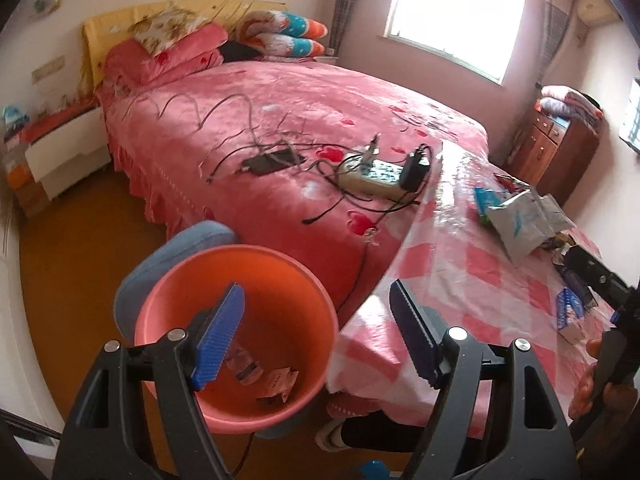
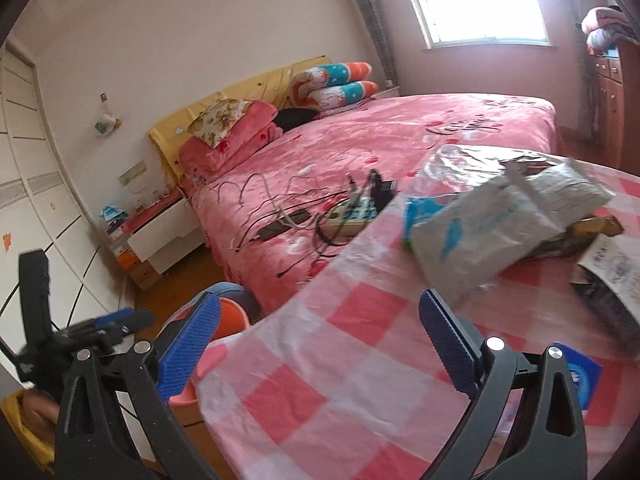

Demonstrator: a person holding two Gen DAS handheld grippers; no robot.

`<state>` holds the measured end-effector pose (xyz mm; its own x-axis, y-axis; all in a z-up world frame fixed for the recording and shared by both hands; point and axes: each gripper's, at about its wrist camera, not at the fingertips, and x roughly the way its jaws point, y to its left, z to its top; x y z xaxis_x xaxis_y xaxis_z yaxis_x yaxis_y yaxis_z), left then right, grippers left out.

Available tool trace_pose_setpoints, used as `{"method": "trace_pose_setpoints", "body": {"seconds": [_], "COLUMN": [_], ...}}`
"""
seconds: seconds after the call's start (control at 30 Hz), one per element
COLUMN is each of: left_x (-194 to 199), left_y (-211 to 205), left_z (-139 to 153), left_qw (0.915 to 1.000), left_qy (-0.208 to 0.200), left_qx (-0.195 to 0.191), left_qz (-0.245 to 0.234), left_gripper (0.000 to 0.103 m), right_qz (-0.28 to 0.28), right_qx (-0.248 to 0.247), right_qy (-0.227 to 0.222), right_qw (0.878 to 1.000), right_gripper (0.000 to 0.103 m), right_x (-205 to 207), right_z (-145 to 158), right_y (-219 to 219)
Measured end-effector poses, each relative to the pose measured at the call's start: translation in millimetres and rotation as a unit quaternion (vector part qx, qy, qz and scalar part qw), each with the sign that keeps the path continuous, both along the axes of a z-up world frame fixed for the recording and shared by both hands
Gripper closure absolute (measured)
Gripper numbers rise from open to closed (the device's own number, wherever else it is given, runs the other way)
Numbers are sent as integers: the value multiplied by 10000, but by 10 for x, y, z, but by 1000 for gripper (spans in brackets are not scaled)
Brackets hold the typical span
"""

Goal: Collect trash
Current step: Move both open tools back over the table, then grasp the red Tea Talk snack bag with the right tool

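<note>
Pink bed (image 1: pixel 280 120) w/ power strip (image 1: pixel 372 176) + cables behind checked table (image 1: pixel 460 280). Trash wrappers (image 2: pixel 480 236) on table, just ahead of right gripper (image 2: pixel 320 344), jaws wide, empty. Left gripper (image 1: pixel 316 332) part-open, empty, over orange bin (image 1: pixel 240 320) w/ scraps inside.

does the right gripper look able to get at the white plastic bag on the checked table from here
Probably yes: the right gripper is open and empty, and bare checked tablecloth lies between it and the white plastic bag, with nothing blocking the way.
</note>
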<state>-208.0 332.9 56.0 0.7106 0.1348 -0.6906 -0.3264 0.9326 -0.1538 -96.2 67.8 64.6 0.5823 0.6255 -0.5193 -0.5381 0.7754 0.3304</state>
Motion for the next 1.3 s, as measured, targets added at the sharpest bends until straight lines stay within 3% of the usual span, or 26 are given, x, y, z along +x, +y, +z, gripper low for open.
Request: {"method": "trace_pose_setpoints", "body": {"seconds": [0.33, 0.63, 0.8, 0.97, 1.2, 1.3], "left_x": [209, 624, 973, 1340, 1817, 1991], "left_y": [-710, -1376, -1593, -1852, -2180, -2294], "left_z": [538, 816, 705, 457, 129, 6], "left_qw": [9953, 9882, 9850, 9754, 9521, 9391], "left_qy": [-46, -365, -408, -384, -159, -125], "left_qx": [499, 244, -68, 1, 412, 764], "left_qz": [-823, -1466, -1674, -2171, -3027, -3348], "left_gripper": [27, 27, 27, 27, 27, 27], "right_qz": [-761, -1469, -1632, -1560, -1177, -1069], "right_qx": [-116, 327, 322, 327, -130, -373], "right_qy": [38, 466, 628, 997, 1387, 1622], "right_qw": [9970, 9875, 9841, 9822, 9832, 9802], "right_gripper": [5, 5, 5, 5, 5, 5], "right_x": [123, 386, 746, 1416, 2364, 2764], "right_z": [91, 129, 259, 364, 344, 249], "right_y": [-665, -1402, -1684, -1817, -1612, -1476]}}
